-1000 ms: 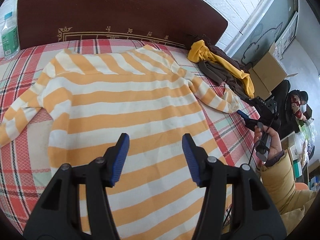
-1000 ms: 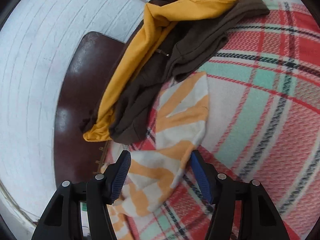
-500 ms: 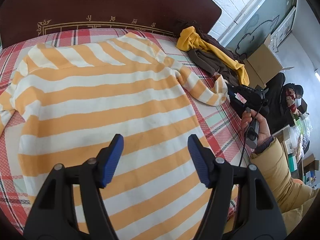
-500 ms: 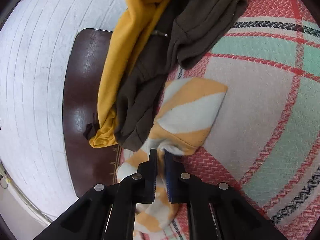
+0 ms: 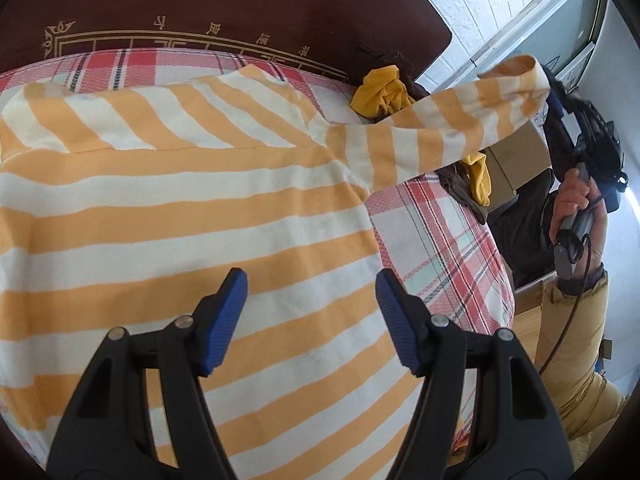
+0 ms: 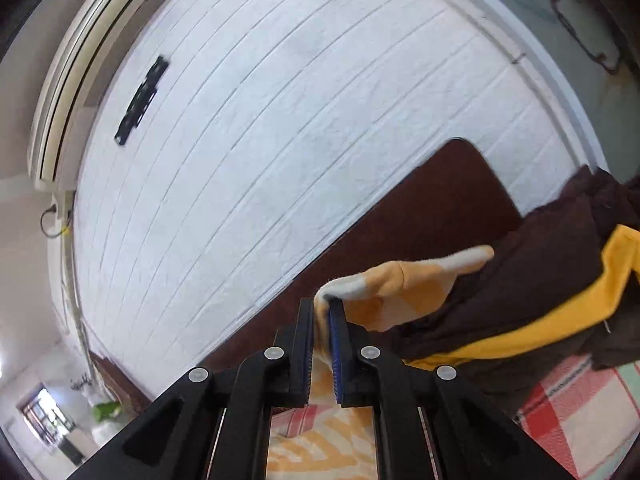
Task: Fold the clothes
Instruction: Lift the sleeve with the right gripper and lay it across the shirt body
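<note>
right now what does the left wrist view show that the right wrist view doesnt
Only the left wrist view shows the striped shirt's body spread flat on the plaid bedcover, the open left gripper above it, the cardboard box and the person's hand holding the right gripper.

Only the right wrist view shows the right gripper shut on the sleeve cuff, plus the air conditioner on the wall.

Both show the lifted sleeve, the yellow and brown clothes pile and the dark headboard.
</note>
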`<act>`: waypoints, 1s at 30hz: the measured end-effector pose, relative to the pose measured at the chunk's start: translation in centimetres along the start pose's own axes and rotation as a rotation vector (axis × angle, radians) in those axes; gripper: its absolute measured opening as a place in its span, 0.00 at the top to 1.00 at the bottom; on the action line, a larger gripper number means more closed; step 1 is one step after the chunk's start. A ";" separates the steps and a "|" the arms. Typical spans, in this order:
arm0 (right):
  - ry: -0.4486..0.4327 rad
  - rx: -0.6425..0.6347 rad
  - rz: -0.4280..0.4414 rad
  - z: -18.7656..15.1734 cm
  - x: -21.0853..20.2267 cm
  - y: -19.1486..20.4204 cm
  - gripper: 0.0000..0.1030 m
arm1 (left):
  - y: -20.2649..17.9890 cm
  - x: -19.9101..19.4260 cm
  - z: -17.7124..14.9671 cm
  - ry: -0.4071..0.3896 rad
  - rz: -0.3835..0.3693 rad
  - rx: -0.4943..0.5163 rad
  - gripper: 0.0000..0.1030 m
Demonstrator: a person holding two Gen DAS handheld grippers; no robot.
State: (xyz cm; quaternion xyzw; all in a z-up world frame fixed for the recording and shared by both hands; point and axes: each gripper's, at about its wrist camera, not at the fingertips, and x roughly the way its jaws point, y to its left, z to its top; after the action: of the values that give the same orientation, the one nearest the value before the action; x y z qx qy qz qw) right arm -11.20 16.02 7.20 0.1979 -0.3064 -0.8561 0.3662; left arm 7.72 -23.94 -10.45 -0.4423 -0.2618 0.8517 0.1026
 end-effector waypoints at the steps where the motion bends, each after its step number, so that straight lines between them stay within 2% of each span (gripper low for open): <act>1: 0.021 -0.028 0.010 -0.2 1.2 1.3 0.93 | 0.1 0.3 0.2 -0.001 -0.006 -0.003 0.34; 5: 0.128 -0.126 0.070 -4.6 7.2 6.9 0.93 | 1.2 0.2 0.8 -0.018 -0.026 -0.033 0.34; 9: 0.244 -0.224 0.134 -9.7 13.1 12.4 0.93 | 4.3 -1.9 0.4 -0.068 -0.034 -0.096 0.34; 12: 0.371 -0.284 0.175 -15.1 16.9 14.8 0.92 | 7.3 -4.1 -0.5 -0.102 0.004 -0.151 0.33; 16: 0.563 -0.388 0.200 -23.2 19.0 16.3 0.90 | 11.0 -6.9 -2.4 -0.142 0.033 -0.222 0.30; 18: 0.674 -0.464 0.207 -26.7 19.0 16.6 0.82 | 12.6 -7.9 -3.2 -0.158 0.048 -0.253 0.26; 20: 0.773 -0.556 0.202 -29.5 18.2 16.5 0.48 | 13.4 -8.4 -3.7 -0.162 0.046 -0.267 0.26; 21: 0.822 -0.602 0.199 -30.9 17.8 16.5 0.43 | 13.7 -8.6 -4.0 -0.162 0.044 -0.272 0.26; 24: 0.919 -0.710 0.197 -31.9 15.6 15.4 0.42 | 13.8 -8.7 -4.3 -0.159 0.044 -0.262 0.26; 27: 0.872 -0.739 0.133 -28.4 14.2 13.3 0.42 | 13.1 -8.4 -4.1 -0.153 0.065 -0.227 0.26; 30: 0.786 -0.673 -0.007 -23.0 14.4 10.1 0.42 | 12.0 -7.9 -3.3 -0.152 0.100 -0.181 0.26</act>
State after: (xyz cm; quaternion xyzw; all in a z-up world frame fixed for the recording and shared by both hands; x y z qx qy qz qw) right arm -2.58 -8.99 -4.61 0.3769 0.1475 -0.7694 0.4942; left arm 15.68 -36.07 -12.90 -0.3963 -0.3221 0.8598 -0.0002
